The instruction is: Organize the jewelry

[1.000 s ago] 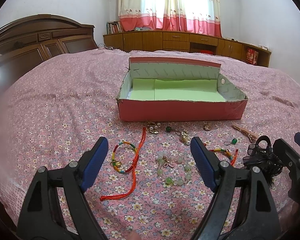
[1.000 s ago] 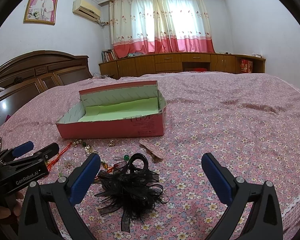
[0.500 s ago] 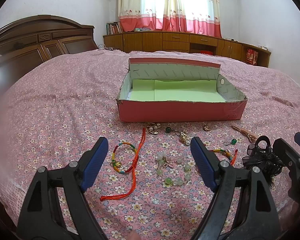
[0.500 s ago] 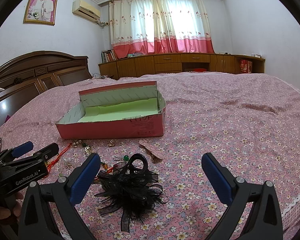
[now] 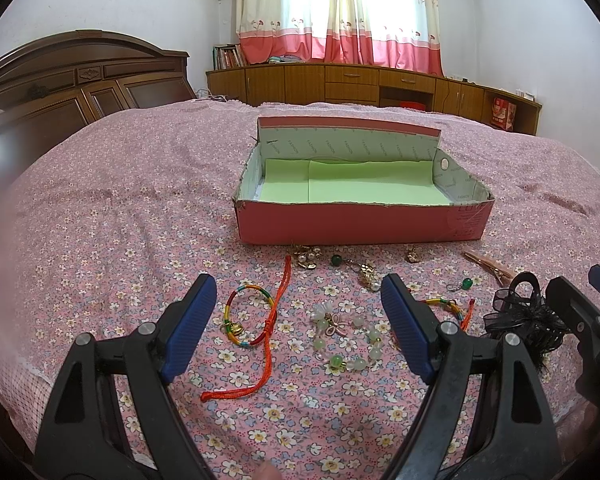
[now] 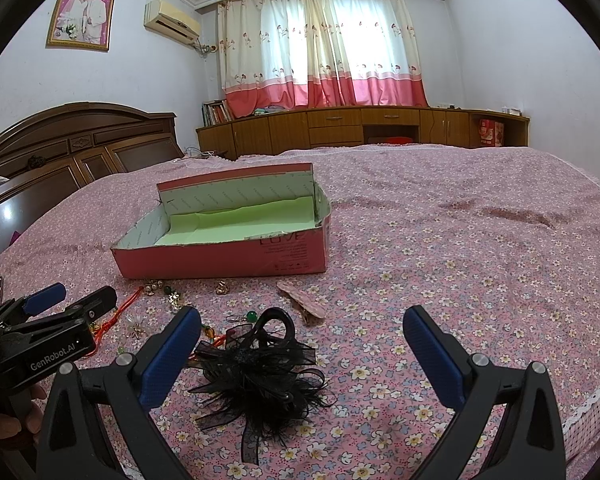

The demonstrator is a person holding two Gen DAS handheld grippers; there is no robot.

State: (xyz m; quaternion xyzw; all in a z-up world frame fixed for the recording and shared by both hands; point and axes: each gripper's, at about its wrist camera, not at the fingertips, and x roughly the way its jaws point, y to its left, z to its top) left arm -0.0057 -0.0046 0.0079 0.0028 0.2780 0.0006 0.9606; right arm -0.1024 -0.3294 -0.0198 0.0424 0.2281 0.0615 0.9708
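Left view: my left gripper [image 5: 296,320] hangs spread wide over the rainbow bracelet [image 5: 247,316] and green bead bracelet [image 5: 348,340], mid-bed before the pink box [image 5: 360,222]. Right view: my right gripper [image 6: 300,354] gapes apart, the black feathered hairpiece [image 6: 260,372] lying between its fingers.

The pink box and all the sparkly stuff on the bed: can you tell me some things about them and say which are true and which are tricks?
1. The pink box has jewelry inside. False: only its green lining shows; the pieces lie on the bedspread in front.
2. The left gripper is open. True.
3. The right gripper is squeezing the black feathery hair clip. False: its fingers are spread wide, with the clip lying between them.
4. The rainbow bracelet has a red cord running across it. True.
5. The green bead bracelet lies between the left gripper's fingers in the left wrist view. True.
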